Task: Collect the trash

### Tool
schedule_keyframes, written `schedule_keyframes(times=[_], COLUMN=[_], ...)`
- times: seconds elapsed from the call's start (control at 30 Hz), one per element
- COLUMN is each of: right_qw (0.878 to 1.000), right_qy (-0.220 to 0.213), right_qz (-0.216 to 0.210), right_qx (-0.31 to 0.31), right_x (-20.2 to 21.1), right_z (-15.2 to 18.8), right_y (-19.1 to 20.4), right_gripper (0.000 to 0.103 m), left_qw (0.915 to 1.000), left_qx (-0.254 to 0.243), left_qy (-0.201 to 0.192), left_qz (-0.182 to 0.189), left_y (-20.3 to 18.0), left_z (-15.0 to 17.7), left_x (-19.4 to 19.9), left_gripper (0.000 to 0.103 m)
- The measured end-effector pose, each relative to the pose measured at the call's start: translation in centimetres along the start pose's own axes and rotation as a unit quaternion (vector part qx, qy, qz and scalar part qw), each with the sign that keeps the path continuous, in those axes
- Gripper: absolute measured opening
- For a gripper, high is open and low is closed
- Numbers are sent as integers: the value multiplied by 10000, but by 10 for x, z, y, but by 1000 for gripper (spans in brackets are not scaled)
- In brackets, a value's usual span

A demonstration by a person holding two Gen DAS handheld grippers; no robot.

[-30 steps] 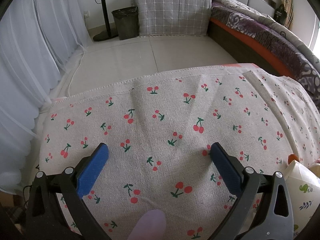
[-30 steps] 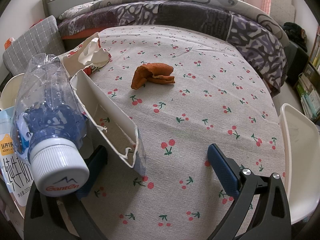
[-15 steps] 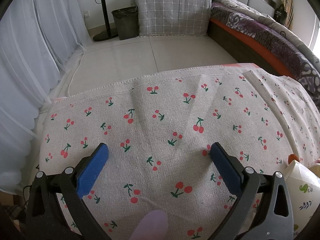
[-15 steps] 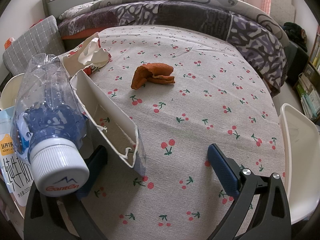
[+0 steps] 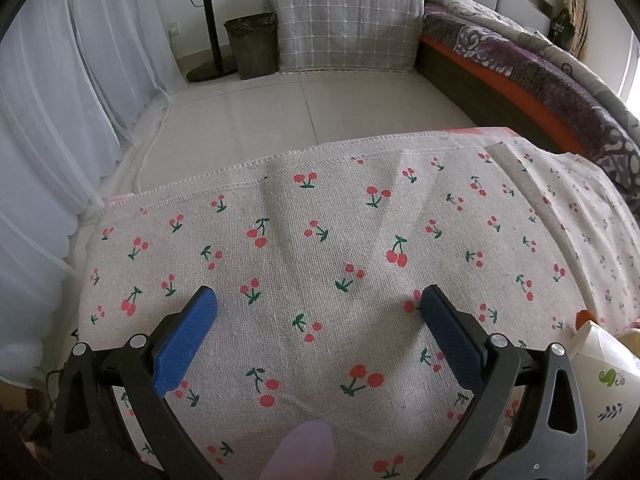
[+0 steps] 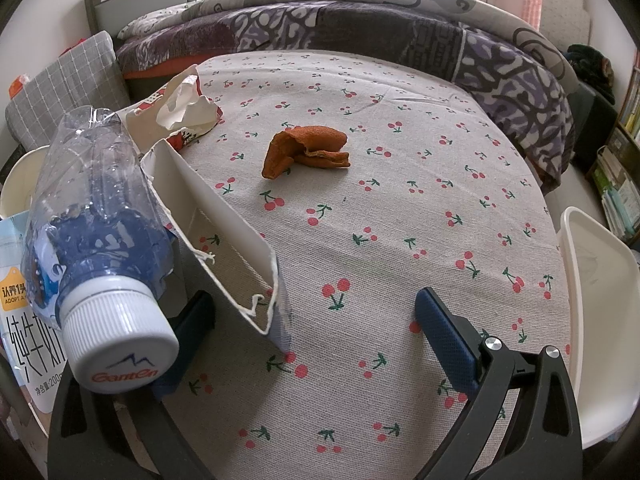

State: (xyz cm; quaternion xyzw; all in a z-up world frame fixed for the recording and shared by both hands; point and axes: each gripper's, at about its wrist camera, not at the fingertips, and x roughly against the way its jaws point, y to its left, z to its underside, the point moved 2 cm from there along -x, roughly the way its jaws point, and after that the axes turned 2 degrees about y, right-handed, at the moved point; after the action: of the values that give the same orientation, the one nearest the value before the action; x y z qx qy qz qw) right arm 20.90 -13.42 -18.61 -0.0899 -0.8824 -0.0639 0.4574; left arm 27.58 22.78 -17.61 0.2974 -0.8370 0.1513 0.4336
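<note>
In the right wrist view an orange peel (image 6: 306,151) lies on the cherry-print tablecloth (image 6: 400,240), well ahead of my open, empty right gripper (image 6: 316,316). A crushed clear plastic bottle (image 6: 96,232) with a white cap lies at the left, partly over my left finger. Beside it stands a torn white carton (image 6: 224,240). Crumpled paper packaging (image 6: 184,108) lies farther back. My left gripper (image 5: 316,304) is open and empty above bare cloth. A white printed carton (image 5: 604,380) shows at its right edge.
A white chair (image 6: 596,312) stands at the table's right edge. A milk package (image 6: 24,320) lies at the far left. A bed with a purple quilt (image 6: 360,24) lies behind the table. A dark waste bin (image 5: 252,44) stands on the floor past the table edge.
</note>
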Motion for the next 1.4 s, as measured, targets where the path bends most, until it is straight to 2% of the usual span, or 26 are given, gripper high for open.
schedule_keyframes(times=[0.07,0.2,0.3,0.43,0.63,0.83,0.93,1.1,1.27,1.4], right_qw=[10000,10000,10000,10000,10000,10000,10000,10000,10000,10000], right_qy=[-1,-2,-3,-3,-4,-7,-9,-11,-11,-12], right_qz=[1,4,6,6,8,12,15,18,22,24], right_qx=[-1,-1,-1,-2,-1,-1,0,-1,-2,-2], right_x=[0,0,0,0,0,0,0,0,0,0], right_z=[0,0,0,0,0,0,0,0,0,0], right_y=[0,0,0,0,0,0,0,0,0,0], right_gripper=[97,97,97,97,97,97,97,97,97,97], left_qw=[9999,9998,9999,9989,9966,9904,9891,9884,9852,9811], left_qx=[-165,-134,3,82,-214,-657,-689,-911,-1062,-1135], left_qy=[-4,72,-134,-446,-710,-1086,-1149,-1009,-1166,-1283], left_qz=[50,-129,-96,132,347,553,613,684,675,901], left_y=[4,19,30,37,24,14,20,22,30,29], left_z=[1,0,-17,-39,-48,-58,-53,-34,-18,-10], left_x=[2,13,37,79,118,151,162,175,199,211], left_gripper=[97,96,96,96,96,96,96,96,96,96])
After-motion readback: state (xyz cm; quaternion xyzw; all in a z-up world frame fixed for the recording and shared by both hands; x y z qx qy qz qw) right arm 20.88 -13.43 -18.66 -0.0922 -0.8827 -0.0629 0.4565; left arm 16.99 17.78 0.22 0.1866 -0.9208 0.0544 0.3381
